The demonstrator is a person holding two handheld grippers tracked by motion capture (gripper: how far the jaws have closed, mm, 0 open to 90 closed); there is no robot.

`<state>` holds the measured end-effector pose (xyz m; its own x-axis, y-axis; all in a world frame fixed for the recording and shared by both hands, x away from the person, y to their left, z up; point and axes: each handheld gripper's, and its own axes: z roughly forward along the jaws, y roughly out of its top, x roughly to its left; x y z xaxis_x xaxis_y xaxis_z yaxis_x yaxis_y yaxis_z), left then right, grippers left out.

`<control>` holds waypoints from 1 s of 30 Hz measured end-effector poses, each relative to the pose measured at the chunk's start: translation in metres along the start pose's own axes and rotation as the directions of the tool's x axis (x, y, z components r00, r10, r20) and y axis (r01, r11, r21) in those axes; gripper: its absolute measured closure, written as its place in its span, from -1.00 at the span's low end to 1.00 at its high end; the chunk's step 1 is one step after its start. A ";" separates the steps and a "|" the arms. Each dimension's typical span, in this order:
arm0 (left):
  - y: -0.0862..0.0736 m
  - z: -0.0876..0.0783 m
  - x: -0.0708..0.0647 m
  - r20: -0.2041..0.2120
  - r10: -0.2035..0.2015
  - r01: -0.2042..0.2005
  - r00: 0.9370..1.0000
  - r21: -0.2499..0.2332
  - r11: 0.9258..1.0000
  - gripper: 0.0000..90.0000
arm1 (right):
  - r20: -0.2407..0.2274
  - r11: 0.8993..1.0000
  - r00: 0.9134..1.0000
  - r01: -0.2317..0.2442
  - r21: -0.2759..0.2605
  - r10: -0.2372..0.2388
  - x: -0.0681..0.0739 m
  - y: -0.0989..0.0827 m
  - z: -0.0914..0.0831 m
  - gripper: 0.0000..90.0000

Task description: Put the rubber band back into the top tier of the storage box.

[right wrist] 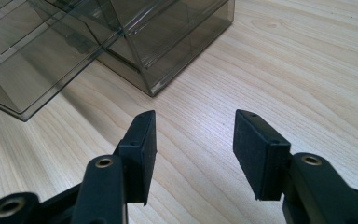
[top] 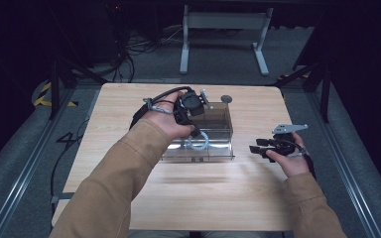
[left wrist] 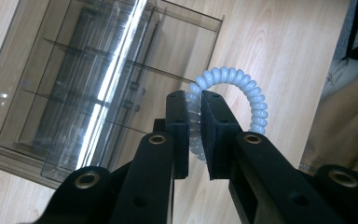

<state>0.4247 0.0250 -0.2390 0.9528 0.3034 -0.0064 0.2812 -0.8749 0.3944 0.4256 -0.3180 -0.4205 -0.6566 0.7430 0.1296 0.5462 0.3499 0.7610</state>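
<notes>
Two forearms in tan sleeves point(top: 114, 183) are seen entering from the near edge of the wooden table point(top: 188, 198). At the left, the left gripper point(left wrist: 195, 133) is clamped on a white spiral hair tie point(left wrist: 235, 86), which is pinched edgewise between the pads. Its loop is held up beyond the jaw tips, arching toward the right of the left gripper view, above the table and just beside the box. A smoky clear plastic organiser box point(top: 213, 134) is seen at mid-table, its compartments divided by thin walls; nothing can be made out in them. At the right, the right gripper point(right wrist: 193, 144) is held unclenched over bare wood, with nothing between its pads.
</notes>
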 end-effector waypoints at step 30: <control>0.011 0.031 0.035 -0.043 -0.087 0.088 0.995 0.023 0.996 0.83 | -0.008 1.000 1.000 0.002 0.001 -0.002 -0.001 0.002 0.002 0.13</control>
<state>0.4645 0.0145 -0.2635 0.9192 0.3938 -0.0013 0.3662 -0.8535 0.3707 0.4283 -0.3166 -0.4205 -0.6621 0.7375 0.1330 0.5451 0.3521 0.7609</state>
